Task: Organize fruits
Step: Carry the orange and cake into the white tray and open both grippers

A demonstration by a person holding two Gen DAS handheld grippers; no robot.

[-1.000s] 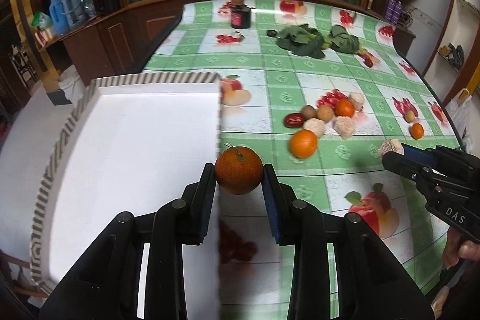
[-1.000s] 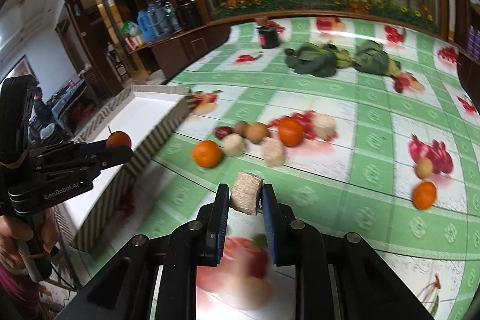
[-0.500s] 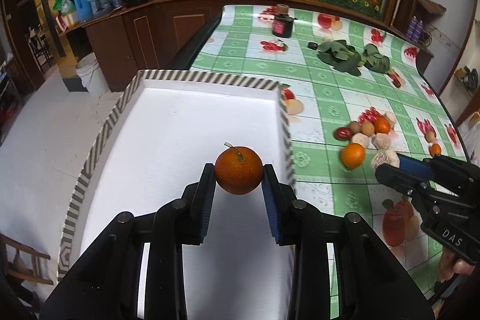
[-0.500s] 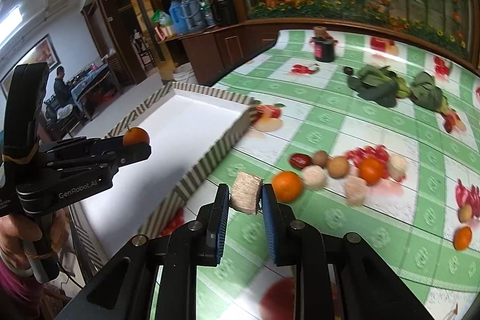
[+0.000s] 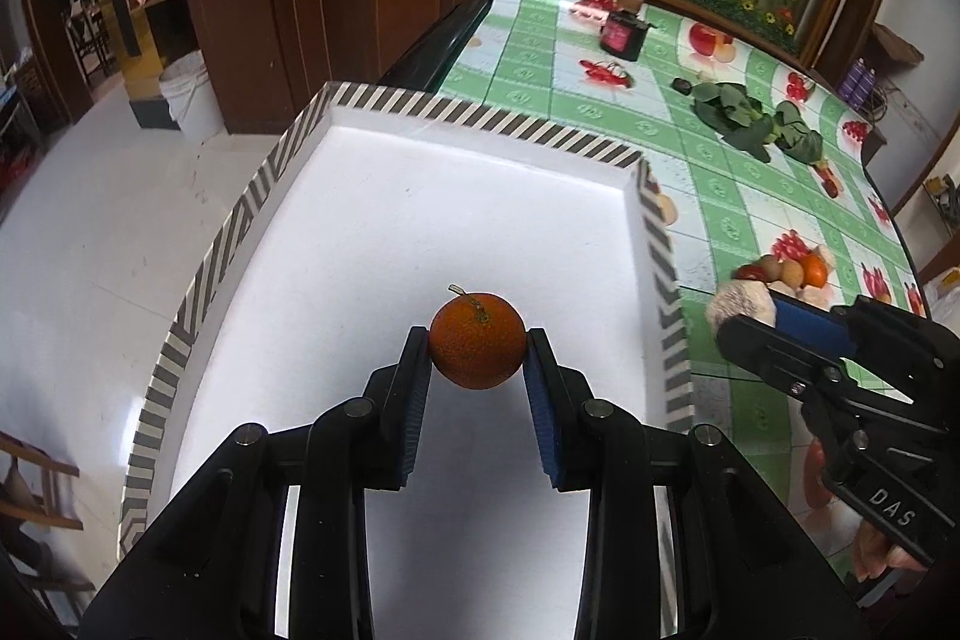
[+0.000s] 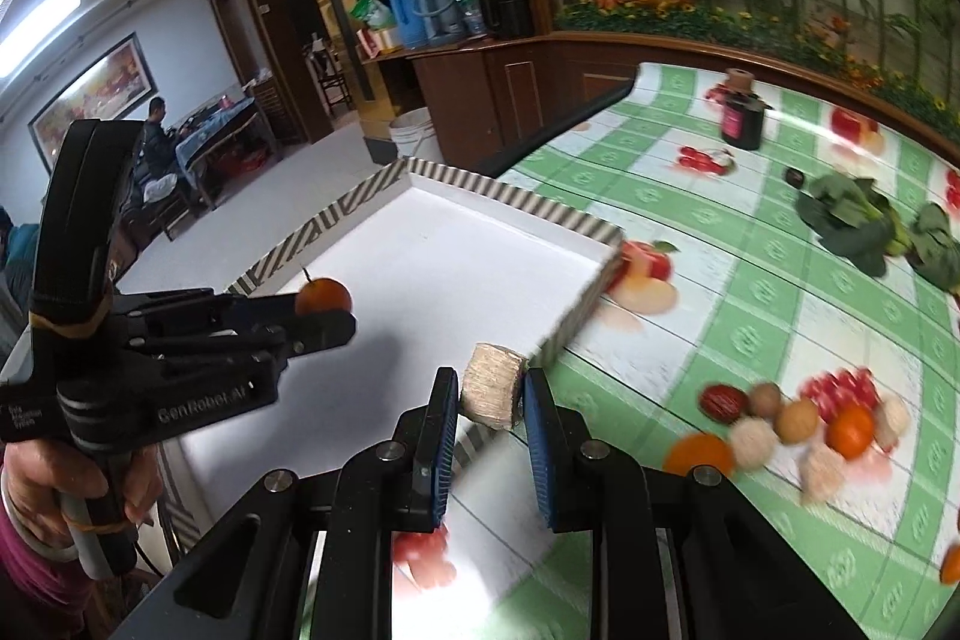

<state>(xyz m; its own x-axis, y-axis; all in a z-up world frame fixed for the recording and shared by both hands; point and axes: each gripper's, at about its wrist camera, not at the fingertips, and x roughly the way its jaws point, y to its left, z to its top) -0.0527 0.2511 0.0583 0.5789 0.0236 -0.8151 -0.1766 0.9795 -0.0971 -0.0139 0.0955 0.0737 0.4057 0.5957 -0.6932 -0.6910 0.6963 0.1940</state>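
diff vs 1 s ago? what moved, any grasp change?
Both grippers travelled from the table toward the striped tray. The left gripper with its orange went from the tray's edge to over its white floor. The right gripper brought the pale fibrous chunk from over the cloth up to the tray's corner. Nothing released: both grips unchanged, fruit pile still on the table, tray still empty.
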